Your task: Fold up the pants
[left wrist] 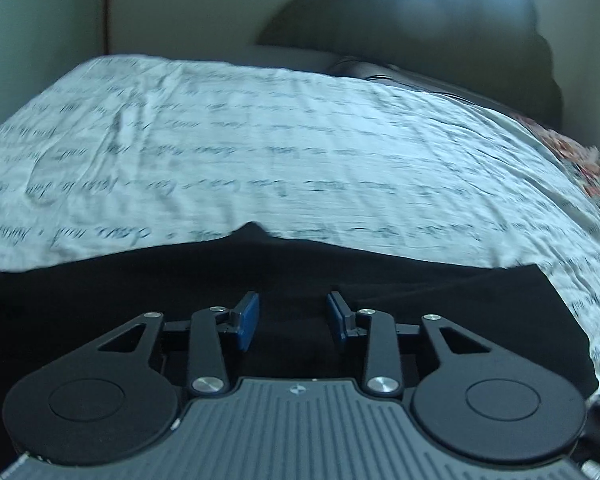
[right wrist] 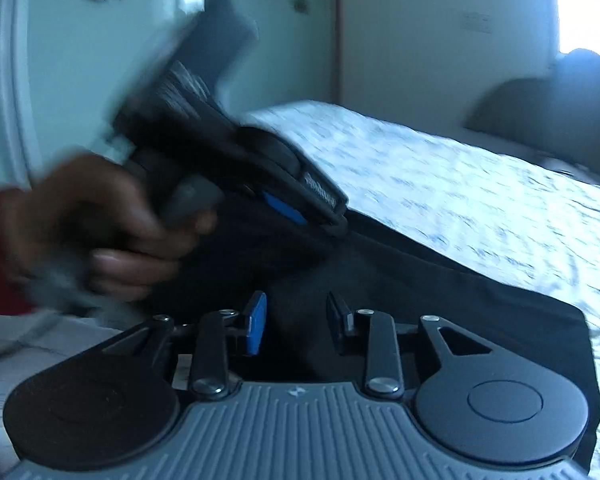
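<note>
Black cloth pants (left wrist: 100,300) lie flat on the script-printed white bedsheet (left wrist: 300,140), directly beneath both my released tongs, left tongs (left wrist: 293,316) and right tongs (right wrist: 296,320), long axis crosswise.

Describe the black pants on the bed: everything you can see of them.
The pants are plain black, soft matte cloth, lying flat on the white bedsheet with printed script, near the bed's close edge. The far edge runs fairly straight with one small bump; a squared corner shows at the right. Both tongs, left and right, are open over the cloth with nothing pinched. Blur hides seams, so waist and legs cannot be told apart.
</note>
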The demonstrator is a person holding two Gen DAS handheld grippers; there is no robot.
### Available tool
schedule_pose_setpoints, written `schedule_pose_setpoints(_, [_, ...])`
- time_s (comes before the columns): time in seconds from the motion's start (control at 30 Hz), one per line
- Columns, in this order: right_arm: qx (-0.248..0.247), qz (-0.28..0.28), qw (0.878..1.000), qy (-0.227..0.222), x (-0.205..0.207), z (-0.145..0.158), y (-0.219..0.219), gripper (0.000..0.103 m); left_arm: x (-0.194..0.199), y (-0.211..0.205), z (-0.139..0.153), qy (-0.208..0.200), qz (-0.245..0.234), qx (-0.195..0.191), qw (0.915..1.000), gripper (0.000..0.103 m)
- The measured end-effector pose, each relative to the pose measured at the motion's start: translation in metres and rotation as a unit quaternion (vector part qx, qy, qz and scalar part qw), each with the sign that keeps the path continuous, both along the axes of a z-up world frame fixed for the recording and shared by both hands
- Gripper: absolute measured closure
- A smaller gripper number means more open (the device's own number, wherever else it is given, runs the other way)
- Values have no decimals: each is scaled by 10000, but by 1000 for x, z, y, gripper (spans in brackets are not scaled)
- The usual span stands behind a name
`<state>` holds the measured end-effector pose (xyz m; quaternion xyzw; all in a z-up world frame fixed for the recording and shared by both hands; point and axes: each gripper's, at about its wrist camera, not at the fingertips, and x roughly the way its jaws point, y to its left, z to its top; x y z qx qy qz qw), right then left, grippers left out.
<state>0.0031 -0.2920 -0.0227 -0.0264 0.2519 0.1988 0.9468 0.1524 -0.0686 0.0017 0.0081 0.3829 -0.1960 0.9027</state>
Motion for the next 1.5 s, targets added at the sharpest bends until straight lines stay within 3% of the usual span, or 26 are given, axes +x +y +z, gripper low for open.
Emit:
schedule_pose_setpoints(0.13, [463, -607, 9970, 125, 7, 3, -42, 71, 3, 7, 0, 152, 92, -106, 9998, 62])
schedule_pose_setpoints(0.27, [206, -815, 9928, 857, 22, -27, -48, 71, -7, 3, 0, 97, -22, 117, 9999, 58])
schedule_pose_setpoints(0.33, [-168, -845, 9939, 694, 18, -29, -38, 71, -12, 2, 2, 39, -88, 205, 9997, 57])
schedule_pose_setpoints(0.43, [31, -790, 9959, 440, 15, -19, -39, 70, -21, 1, 3, -28, -177, 228, 9996, 46])
schedule_pose_setpoints(0.63, [-590, -713, 9939, 602, 21, -34, -9, 70, -34, -4, -4, -135, -210, 539, 9982, 42])
schedule_pose_setpoints(0.8, [-331, -1077, 9926, 460, 21, -24, -2, 69, -40, -1, -9, -111, -141, 610, 9980, 34])
schedule_pose_setpoints(0.9, [-389, -1213, 9902, 569, 17, -24, 5, 62, -45, -1, -9, -162, -139, 704, 9973, 31])
schedule_pose_setpoints(1.3, [-598, -1313, 9867, 753, 6, -21, 27, 57, -64, 5, -16, -270, -215, 969, 9947, 22])
schedule_pose_setpoints(1.5, [-721, -1364, 9860, 625, 4, -10, 34, 56, -71, 23, -9, -320, -45, 862, 9958, 21])
